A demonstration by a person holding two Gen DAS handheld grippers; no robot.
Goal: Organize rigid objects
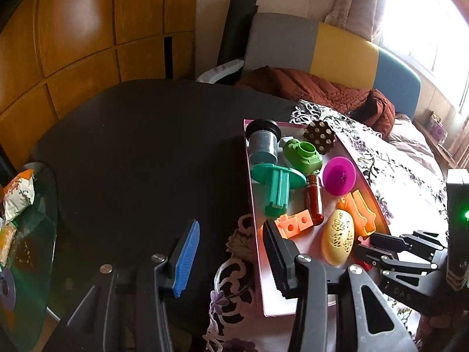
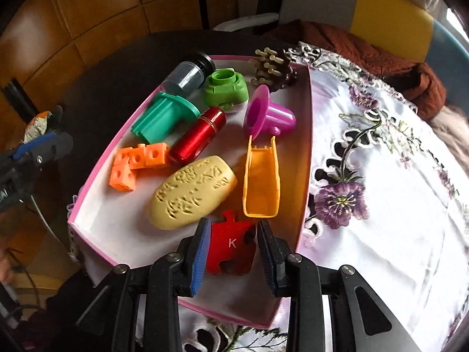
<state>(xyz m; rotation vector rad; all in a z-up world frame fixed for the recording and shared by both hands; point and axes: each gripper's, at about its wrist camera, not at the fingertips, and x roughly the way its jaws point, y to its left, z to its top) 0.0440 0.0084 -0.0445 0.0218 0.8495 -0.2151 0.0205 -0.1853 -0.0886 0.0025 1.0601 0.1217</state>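
Observation:
My right gripper (image 2: 233, 224) is shut on a red puzzle piece (image 2: 231, 243) marked K, held low over the near end of a pink-rimmed box (image 2: 117, 228). In the box lie a yellow carved oval (image 2: 193, 192), an orange chute (image 2: 261, 182), orange cubes (image 2: 134, 164), a red cylinder (image 2: 199, 138), a teal flanged part (image 2: 164, 117), a green part (image 2: 225, 88), a magenta funnel (image 2: 266, 114), a spiky brown ball (image 2: 272, 70) and a grey jar (image 2: 187, 76). My left gripper (image 1: 230, 228) stands open and holds nothing, by the box's left wall (image 1: 258, 252).
The box rests on a flowered white cloth (image 2: 366, 176) over a dark round table (image 1: 146, 146). A glass side table (image 1: 35, 234) with a snack bag (image 1: 19, 193) stands at the left. A couch (image 1: 337, 50) with a rust blanket is behind.

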